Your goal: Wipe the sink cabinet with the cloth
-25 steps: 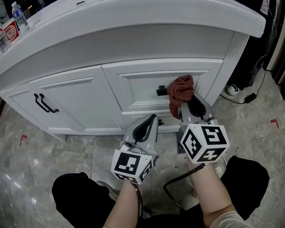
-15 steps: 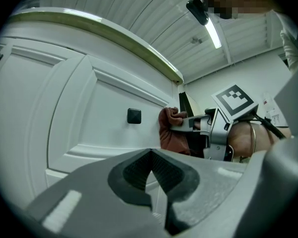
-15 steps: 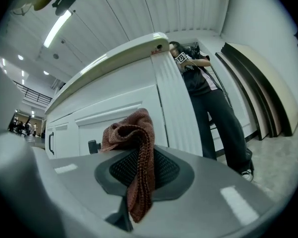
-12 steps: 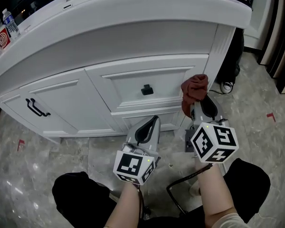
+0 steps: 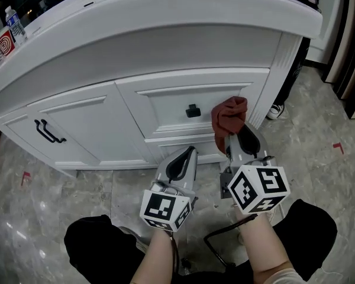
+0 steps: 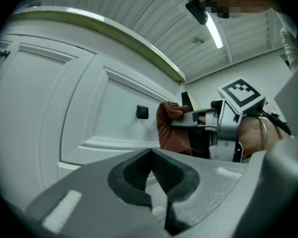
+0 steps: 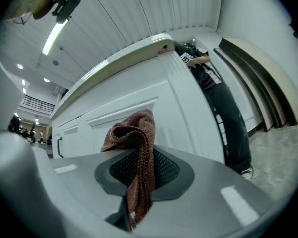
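Observation:
The white sink cabinet (image 5: 165,58) curves across the head view, its drawer front (image 5: 165,108) bearing a black knob (image 5: 193,110). A rust-brown cloth (image 5: 229,116) is bunched against the drawer front just right of the knob. My right gripper (image 5: 232,137) is shut on the cloth (image 7: 137,133), which hangs down between its jaws. Lower left of it, my left gripper (image 5: 185,154) is shut with nothing in it and stays off the cabinet. The left gripper view shows its jaws together (image 6: 152,171), with the cloth (image 6: 170,129) and the knob (image 6: 142,112) beyond.
Two black door handles (image 5: 48,131) sit on the left cabinet door. A bottle (image 5: 13,21) and a carton (image 5: 2,43) stand on the countertop's left end. A person's legs (image 7: 223,103) and shoe (image 5: 276,110) are by the cabinet's right corner. A cable (image 5: 216,244) loops on the marble floor.
The cloth in my right gripper slid right along the drawer front, away from the knob, then came back left towards it. The left gripper has hardly moved.

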Available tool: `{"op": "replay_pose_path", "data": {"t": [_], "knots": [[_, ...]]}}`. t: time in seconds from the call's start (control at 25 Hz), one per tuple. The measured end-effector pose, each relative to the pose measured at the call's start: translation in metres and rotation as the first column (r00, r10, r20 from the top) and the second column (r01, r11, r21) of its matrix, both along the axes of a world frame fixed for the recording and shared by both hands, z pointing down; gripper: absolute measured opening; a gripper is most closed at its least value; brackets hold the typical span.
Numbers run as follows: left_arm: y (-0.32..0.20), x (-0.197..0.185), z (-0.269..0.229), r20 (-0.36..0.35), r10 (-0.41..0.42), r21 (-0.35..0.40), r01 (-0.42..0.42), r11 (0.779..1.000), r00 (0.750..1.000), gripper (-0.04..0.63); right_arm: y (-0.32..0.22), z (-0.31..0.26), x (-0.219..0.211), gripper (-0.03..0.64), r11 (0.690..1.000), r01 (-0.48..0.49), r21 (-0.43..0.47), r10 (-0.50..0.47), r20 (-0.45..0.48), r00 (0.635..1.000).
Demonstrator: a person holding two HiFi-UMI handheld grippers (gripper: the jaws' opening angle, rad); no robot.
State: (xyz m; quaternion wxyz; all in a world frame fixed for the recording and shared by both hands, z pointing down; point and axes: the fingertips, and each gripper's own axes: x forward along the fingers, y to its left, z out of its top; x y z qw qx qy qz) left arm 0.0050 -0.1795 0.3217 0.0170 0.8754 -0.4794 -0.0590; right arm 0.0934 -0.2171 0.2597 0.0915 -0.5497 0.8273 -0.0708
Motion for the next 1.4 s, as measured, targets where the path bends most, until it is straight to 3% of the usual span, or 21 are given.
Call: {"op": "replay_pose_path", "data": {"t": [0.24, 0.4, 0.6, 0.88, 1.4], "knots": [[0.001, -0.069, 0.007, -0.024, -0.124, -0.022, 0.124, 0.992, 0.992, 0.000, 0.014, 0.025, -0.116, 0.087, 0.973, 0.230, -0.032, -0.231, -0.017, 0.973], [0.005, -0.109, 0.011, -0.021, -0.193, -0.029, 0.193, 0.981, 0.981, 0.000, 0.010, 0.044, -0.164, 0.087, 0.954, 0.291, -0.070, -0.292, -0.014, 0.956], [0.010, -0.140, 0.009, -0.024, -0.254, -0.017, 0.253, 0.967, 0.967, 0.000, 0.002, 0.055, -0.193, 0.087, 0.945, 0.315, -0.085, -0.317, -0.009, 0.948], [0.009, -0.143, 0.011, -0.026, -0.260, -0.015, 0.260, 0.965, 0.965, 0.000, -0.004, 0.060, -0.190, 0.091, 0.956, 0.286, -0.072, -0.289, -0.042, 0.956], [-0.002, -0.072, 0.012, -0.016, -0.124, -0.020, 0.124, 0.992, 0.992, 0.000, -0.016, 0.056, -0.099, 0.091, 0.986, 0.137, -0.100, -0.138, -0.001, 0.990]]}}
